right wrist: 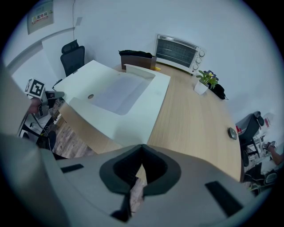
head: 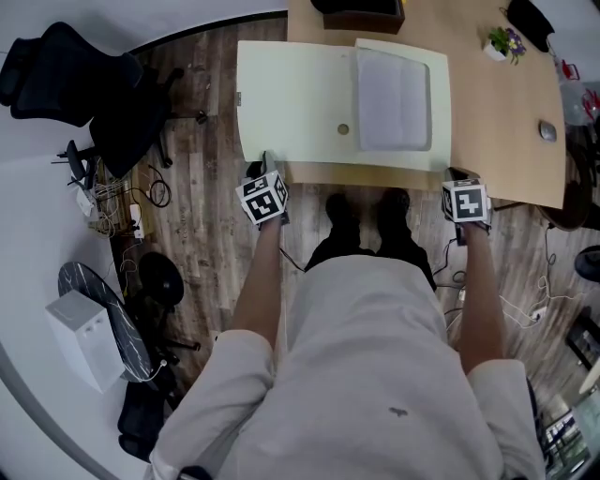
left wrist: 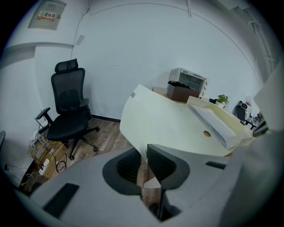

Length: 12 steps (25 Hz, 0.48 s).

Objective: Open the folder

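Note:
A cream folder (head: 300,103) lies open on the wooden table (head: 497,84), with a stack of white sheets (head: 394,98) in its right half. Its left flap (left wrist: 168,124) juts out past the table's left edge over the floor. My left gripper (head: 265,167) is at that flap's near corner. In the left gripper view its jaws (left wrist: 144,168) stand a little apart, the flap's corner runs down between them and floor shows through the gap. My right gripper (head: 461,176) is at the table's near edge, just right of the folder (right wrist: 146,111). Its jaws (right wrist: 141,153) are shut with nothing seen between them.
A toaster oven (right wrist: 177,51), a dark box (head: 361,11) and a small potted plant (head: 504,42) stand at the table's far side. A small grey object (head: 547,131) lies at the right. A black office chair (head: 103,84), cables and a white box (head: 84,337) occupy the floor at left.

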Available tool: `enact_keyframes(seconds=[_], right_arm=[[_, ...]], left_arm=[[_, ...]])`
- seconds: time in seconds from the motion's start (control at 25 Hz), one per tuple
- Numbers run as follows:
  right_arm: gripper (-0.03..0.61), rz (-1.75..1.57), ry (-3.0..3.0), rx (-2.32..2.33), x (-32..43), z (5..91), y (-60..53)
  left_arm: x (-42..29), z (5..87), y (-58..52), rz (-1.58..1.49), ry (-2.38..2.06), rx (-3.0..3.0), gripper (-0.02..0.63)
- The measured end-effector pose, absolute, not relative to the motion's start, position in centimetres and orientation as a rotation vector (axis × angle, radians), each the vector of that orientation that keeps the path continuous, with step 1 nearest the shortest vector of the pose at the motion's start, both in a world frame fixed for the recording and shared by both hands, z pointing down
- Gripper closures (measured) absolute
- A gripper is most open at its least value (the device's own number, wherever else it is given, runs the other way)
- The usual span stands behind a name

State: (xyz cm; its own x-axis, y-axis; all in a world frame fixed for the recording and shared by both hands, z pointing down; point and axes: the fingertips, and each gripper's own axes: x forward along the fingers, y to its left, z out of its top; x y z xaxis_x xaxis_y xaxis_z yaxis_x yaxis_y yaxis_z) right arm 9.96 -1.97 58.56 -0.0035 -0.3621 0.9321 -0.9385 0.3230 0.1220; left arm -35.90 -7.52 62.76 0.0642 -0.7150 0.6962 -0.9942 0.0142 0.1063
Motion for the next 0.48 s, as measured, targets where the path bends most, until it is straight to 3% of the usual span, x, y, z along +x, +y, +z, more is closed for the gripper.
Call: enact_keyframes(seconds=[0.48], right_arm=[[0.581,0.695,-1.578,1.211,10.01,58.46,-1.92]], left_arm=[[-36.05,62.45,-7.50,0.583,-1.730,1.735,0.543]])
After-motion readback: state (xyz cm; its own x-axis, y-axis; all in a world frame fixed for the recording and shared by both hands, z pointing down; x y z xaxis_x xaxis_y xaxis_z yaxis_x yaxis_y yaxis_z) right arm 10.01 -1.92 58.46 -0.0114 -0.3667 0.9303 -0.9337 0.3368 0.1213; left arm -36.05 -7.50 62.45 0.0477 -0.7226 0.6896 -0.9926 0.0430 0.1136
